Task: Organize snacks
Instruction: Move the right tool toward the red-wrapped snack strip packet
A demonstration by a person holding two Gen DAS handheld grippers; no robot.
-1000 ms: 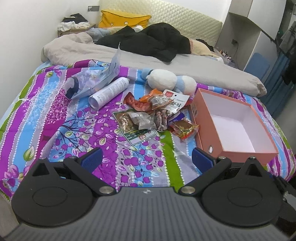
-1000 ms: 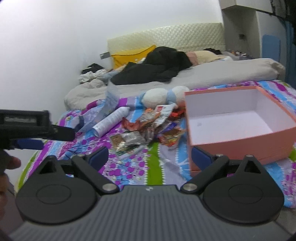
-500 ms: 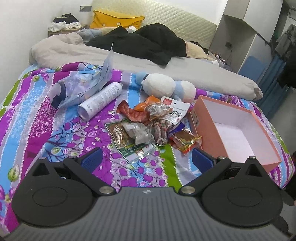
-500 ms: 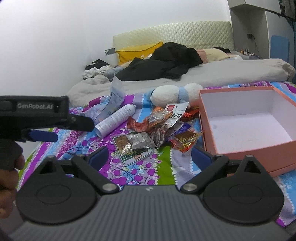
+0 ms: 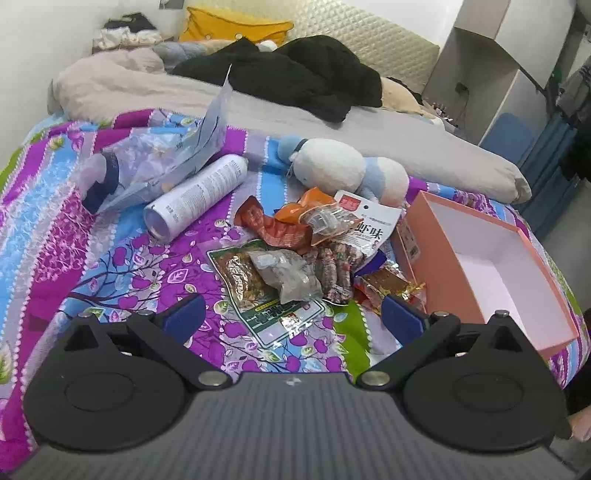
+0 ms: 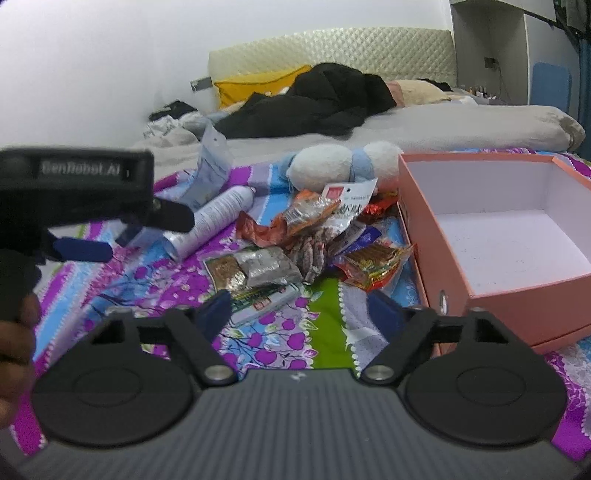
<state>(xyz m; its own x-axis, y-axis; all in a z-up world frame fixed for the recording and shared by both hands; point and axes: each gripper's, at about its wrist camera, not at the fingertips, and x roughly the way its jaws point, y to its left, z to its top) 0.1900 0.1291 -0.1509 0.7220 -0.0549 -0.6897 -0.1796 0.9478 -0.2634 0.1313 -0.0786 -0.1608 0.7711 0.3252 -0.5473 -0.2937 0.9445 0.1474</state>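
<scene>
Bedroom scene, and the floral purple-and-blue bedspread (image 5: 92, 258) carried everything that mattered. Behind it lay a grey duvet (image 5: 258, 107) with a black jacket (image 5: 306, 74) thrown over it, a yellow pillow (image 5: 236, 27) against the quilted headboard (image 5: 369, 44).

Middle of the spread, the heap of snack packets (image 5: 314, 251) sat just left of the open pink box (image 5: 436, 254), some wrappers touching its near wall. The box showed a white, bare floor. Front of the heap was a flat green-edged packet (image 5: 266, 310) with a silvery pouch (image 5: 284, 273) lying on top; a white packet with red label (image 5: 369, 225) sat at the back, a red-and-gold wrapper (image 5: 391, 288) closest to the box. Beyond the heap, a white-and-blue plush toy (image 5: 343, 170) lay on its side. To the left, a white spray can (image 5: 199, 195) lay down, beside a clear plastic bag (image 5: 155, 166).

The left gripper (image 5: 291, 317) hovered over the near edge of the heap, jaws spread wide, nothing between them but the green-edged packet below. The right gripper (image 6: 299, 310) was low over the spread before the heap; its jaws had just been closing a little, yet stood apart and empty, pads pressing on nothing. In the right view the left gripper appeared from the side, a hand (image 6: 14, 332) wrapped round its handle.
</scene>
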